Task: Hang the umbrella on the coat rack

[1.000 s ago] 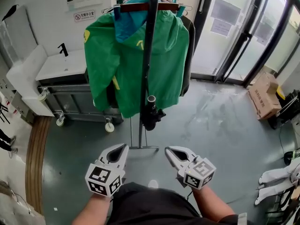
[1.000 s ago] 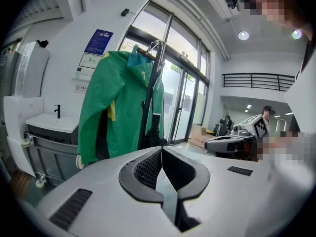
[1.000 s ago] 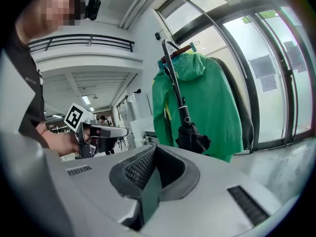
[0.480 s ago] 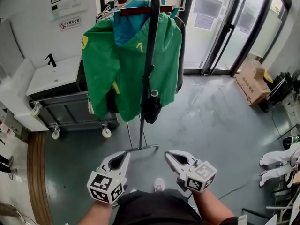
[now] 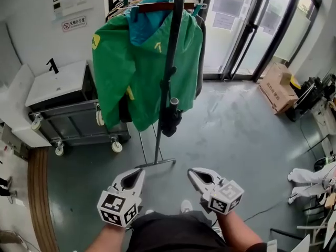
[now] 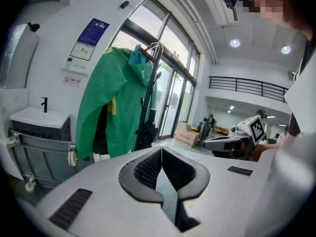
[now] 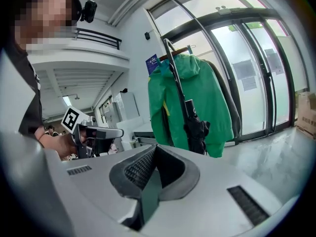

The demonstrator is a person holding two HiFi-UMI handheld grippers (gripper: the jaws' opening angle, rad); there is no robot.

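The black coat rack (image 5: pixel 171 51) stands ahead with a green jacket (image 5: pixel 137 67) on a hanger. A folded black umbrella (image 5: pixel 170 121) hangs upright against the rack's pole, below the jacket's hem. My left gripper (image 5: pixel 137 171) and right gripper (image 5: pixel 194 172) are low in the head view, side by side, well short of the rack and apart from the umbrella. Both are shut with nothing between the jaws. The left gripper view shows the umbrella (image 6: pixel 145 132) beyond its closed tips (image 6: pixel 161 149). In the right gripper view the umbrella (image 7: pixel 196 127) hangs past the closed tips (image 7: pixel 155 147).
A grey wheeled cart (image 5: pixel 79 125) and a white sink unit (image 5: pixel 52 83) stand left of the rack. Glass doors (image 5: pixel 236 25) run along the back right, with a cardboard box (image 5: pixel 278 85) beside them. Someone's white trouser legs (image 5: pixel 310 175) show at the right edge.
The head view has swung, so the rack and umbrella sit a little higher and the sink unit further left. Both grippers drifted slightly, still shut and empty.
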